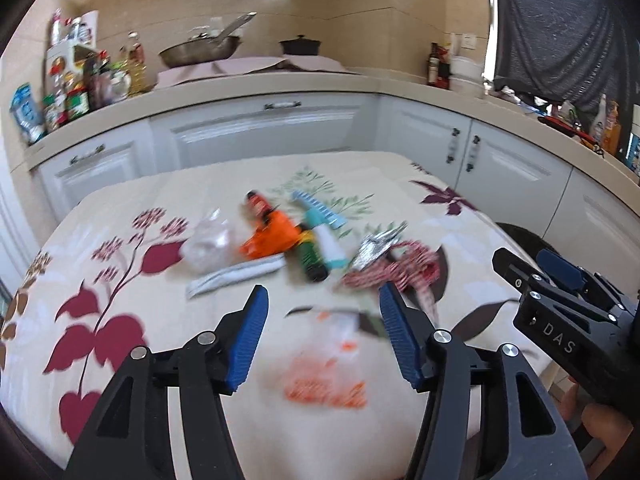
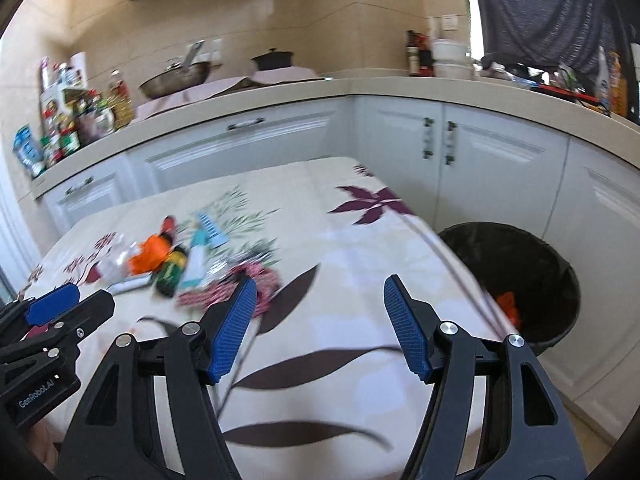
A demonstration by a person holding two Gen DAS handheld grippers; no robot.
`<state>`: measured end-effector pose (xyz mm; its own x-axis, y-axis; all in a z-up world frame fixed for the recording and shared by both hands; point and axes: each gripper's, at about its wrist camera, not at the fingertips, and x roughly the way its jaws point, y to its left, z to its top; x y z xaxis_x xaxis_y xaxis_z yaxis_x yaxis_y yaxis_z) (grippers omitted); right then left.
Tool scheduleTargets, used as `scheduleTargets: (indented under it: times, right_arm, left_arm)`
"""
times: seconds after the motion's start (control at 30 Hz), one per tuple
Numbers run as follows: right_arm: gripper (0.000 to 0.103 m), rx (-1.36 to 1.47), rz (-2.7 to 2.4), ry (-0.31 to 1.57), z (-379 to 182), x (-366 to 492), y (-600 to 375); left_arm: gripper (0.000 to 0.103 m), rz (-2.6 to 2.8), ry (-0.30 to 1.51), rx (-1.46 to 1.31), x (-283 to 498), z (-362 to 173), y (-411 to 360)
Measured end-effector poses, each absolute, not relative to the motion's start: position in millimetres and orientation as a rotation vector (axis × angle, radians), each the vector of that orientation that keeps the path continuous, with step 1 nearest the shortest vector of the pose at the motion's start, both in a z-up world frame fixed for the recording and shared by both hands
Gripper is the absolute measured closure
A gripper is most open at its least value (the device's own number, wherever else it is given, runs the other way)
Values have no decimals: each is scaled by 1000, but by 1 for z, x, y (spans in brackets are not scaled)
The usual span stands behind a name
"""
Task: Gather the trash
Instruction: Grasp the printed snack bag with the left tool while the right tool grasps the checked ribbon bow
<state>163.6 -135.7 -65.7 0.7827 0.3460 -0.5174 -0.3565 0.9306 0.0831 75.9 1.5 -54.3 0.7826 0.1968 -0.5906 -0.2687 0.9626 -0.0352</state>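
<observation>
Trash lies in a blurred pile on the floral tablecloth (image 1: 120,216): an orange wrapper (image 1: 272,236), a green bottle (image 1: 310,258), a clear plastic bag (image 1: 206,242), a white strip packet (image 1: 236,276), a red-white patterned wrapper (image 1: 394,270) and a clear orange-printed wrapper (image 1: 328,368). My left gripper (image 1: 323,294) is open and empty, with the orange-printed wrapper below and between its fingers. My right gripper (image 2: 320,284) is open and empty above the table's right part. The pile also shows in the right wrist view (image 2: 172,264). A black bin (image 2: 516,280) with something orange inside stands right of the table.
White cabinets (image 1: 264,128) and an L-shaped counter (image 2: 360,84) run behind the table. Bottles and jars (image 1: 72,92) crowd the counter's left end; a pan (image 1: 200,50) and a dark pot (image 1: 300,46) stand at the back. The right gripper's body (image 1: 572,304) is close on my right.
</observation>
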Motion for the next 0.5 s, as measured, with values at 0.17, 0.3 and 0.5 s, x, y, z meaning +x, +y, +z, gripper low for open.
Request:
scheduleTargets:
  times: [0.17,0.3,0.5]
  right_arm:
    - [38,-40,402,565,-73,146,-125]
    - [38,-43,404,573,-78,139,-124]
    - [38,-51,401,586,-85,135,-126]
  left_arm:
    - [45,265,633,-142,56,-65,8]
    - [41,243,643,-145,47,-74,5]
    - [39,226,671,-154,59,-88,2]
